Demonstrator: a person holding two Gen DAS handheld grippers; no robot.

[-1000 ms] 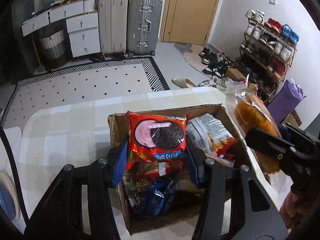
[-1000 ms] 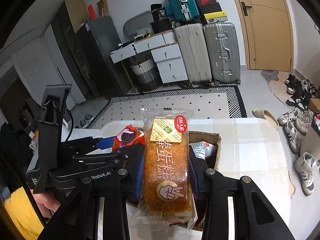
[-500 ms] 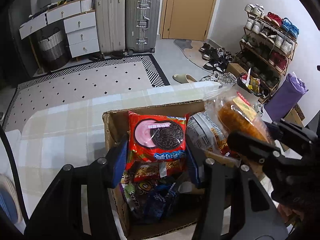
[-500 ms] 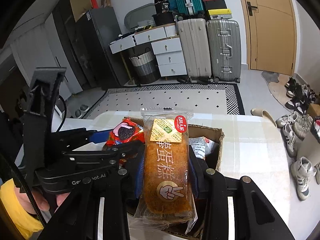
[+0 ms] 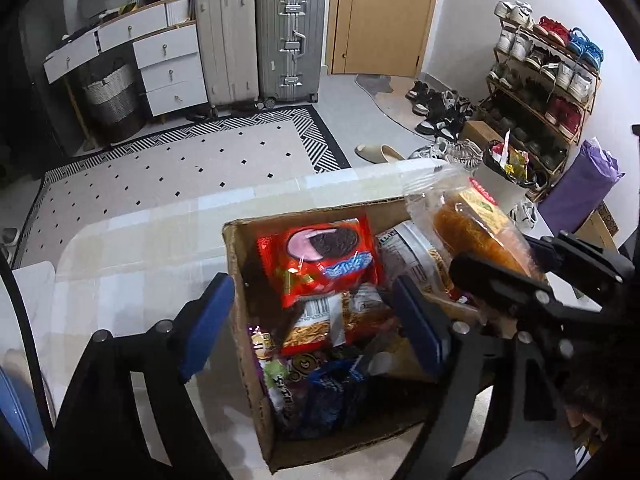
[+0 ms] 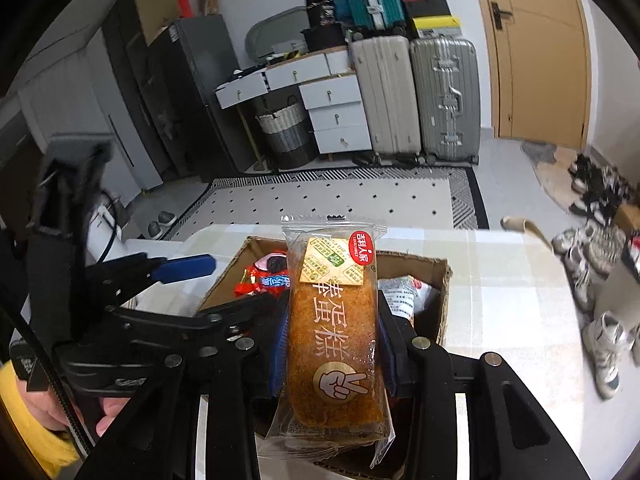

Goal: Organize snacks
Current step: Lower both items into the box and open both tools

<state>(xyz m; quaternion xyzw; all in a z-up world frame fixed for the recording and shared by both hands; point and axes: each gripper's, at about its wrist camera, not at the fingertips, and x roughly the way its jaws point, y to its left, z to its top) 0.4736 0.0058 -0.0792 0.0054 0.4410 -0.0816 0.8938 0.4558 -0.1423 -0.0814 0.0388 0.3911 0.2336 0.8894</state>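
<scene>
White walls enclose a pale tiled floor with a patterned rug [image 5: 168, 168] bordered in black and white. Two suitcases [image 5: 260, 40] stand upright beside white drawers [image 5: 168, 68] and a woven basket [image 5: 110, 92]. A wooden door [image 5: 384, 16] is shut. A shoe rack [image 5: 548, 72] lines the right wall, loose shoes [image 5: 436, 108] scattered nearby. A dark cabinet [image 6: 160, 92] stands left of the drawers.

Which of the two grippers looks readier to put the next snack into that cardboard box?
The right gripper: it is shut on the wrapped cake just above the cardboard box. The left gripper has just been opening, and the red cookie pack lies loose in the box.
</scene>
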